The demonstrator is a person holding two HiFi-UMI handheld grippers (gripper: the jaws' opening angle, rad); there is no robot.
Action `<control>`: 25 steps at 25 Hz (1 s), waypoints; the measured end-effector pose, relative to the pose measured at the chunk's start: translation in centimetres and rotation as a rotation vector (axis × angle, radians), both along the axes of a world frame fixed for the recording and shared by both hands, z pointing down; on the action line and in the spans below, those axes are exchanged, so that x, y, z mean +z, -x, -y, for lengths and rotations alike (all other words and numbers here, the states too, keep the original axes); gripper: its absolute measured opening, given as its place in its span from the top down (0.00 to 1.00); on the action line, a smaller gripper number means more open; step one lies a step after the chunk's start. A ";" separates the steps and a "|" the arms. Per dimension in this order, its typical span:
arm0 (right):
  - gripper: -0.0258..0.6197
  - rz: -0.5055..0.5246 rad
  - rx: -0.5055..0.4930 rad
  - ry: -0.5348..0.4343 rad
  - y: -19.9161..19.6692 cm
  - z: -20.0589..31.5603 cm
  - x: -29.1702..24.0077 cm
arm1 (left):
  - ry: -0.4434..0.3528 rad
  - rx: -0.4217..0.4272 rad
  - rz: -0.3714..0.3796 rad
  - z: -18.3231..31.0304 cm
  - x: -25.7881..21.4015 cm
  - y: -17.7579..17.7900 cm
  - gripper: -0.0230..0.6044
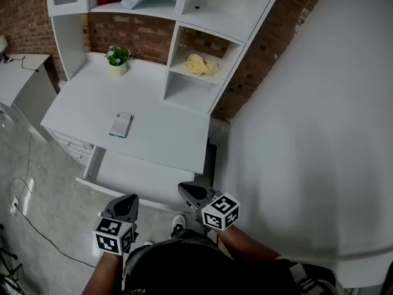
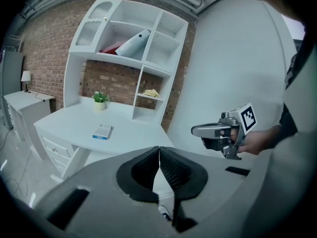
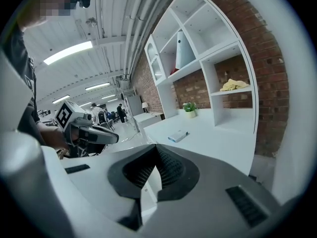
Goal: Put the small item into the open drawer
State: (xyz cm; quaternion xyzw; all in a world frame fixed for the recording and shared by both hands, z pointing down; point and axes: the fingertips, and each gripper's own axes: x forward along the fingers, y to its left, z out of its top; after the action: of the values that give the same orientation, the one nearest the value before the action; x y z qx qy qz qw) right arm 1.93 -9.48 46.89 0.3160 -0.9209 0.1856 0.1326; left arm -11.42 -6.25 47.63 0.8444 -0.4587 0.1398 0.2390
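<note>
The small item, a flat blue-and-white box [image 1: 121, 125], lies on the white desk top [image 1: 166, 134]; it also shows in the left gripper view [image 2: 102, 131] and the right gripper view [image 3: 177, 136]. Below the desk's front edge the drawer [image 1: 144, 178] stands pulled out. My left gripper [image 1: 128, 200] hovers near the drawer's front left, shut and holding nothing [image 2: 159, 152]. My right gripper [image 1: 186, 190] is at the drawer's front right, also shut and holding nothing [image 3: 157, 152]. Both are well short of the box.
A potted plant [image 1: 116, 59] stands at the desk's back. A yellow cloth [image 1: 201, 65] lies in a shelf cubby on the right. A low drawer unit [image 1: 72, 147] sits under the desk's left. A white curved wall [image 1: 319, 134] closes the right side. Cables [image 1: 27, 186] trail on the floor.
</note>
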 end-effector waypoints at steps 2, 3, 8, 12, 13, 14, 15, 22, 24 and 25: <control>0.95 0.009 0.003 0.003 -1.1 1.5 0.2 | -0.006 -0.015 0.008 1.4 -0.2 -0.7 0.93; 0.95 0.015 0.003 0.005 -1.6 2.2 0.4 | -0.010 -0.025 0.011 2.2 -0.3 -0.9 0.93; 0.95 0.045 -0.011 0.025 -3.3 4.7 1.6 | -0.021 -0.072 0.033 5.5 -0.6 -2.0 0.93; 0.95 0.073 -0.022 0.016 -4.0 5.4 1.3 | -0.021 -0.089 0.071 7.8 -0.3 -2.5 0.93; 0.95 0.074 -0.023 0.017 -4.1 5.5 1.4 | -0.021 -0.085 0.078 8.3 -0.2 -2.8 0.93; 0.95 0.075 -0.023 0.020 -4.2 5.4 1.6 | -0.020 -0.077 0.084 8.7 0.0 -3.0 0.93; 0.95 0.075 -0.022 0.024 -4.2 5.3 1.7 | -0.020 -0.066 0.090 9.1 0.1 -3.3 0.93; 0.95 0.062 0.046 0.046 -3.6 6.4 2.5 | -0.018 0.005 0.089 12.1 1.0 -3.0 0.93; 0.95 0.065 0.071 0.049 -3.0 6.8 2.1 | -0.024 0.014 0.092 12.9 0.9 -2.3 0.93; 0.95 0.066 0.081 0.046 -2.7 7.1 1.9 | -0.027 0.015 0.099 13.4 0.9 -1.7 0.93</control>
State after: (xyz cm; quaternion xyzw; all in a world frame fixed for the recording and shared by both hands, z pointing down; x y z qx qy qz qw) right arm 4.61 -16.62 48.77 0.3435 -0.9067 0.2223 0.1019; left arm -9.70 -19.67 48.57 0.8430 -0.4654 0.1772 0.2035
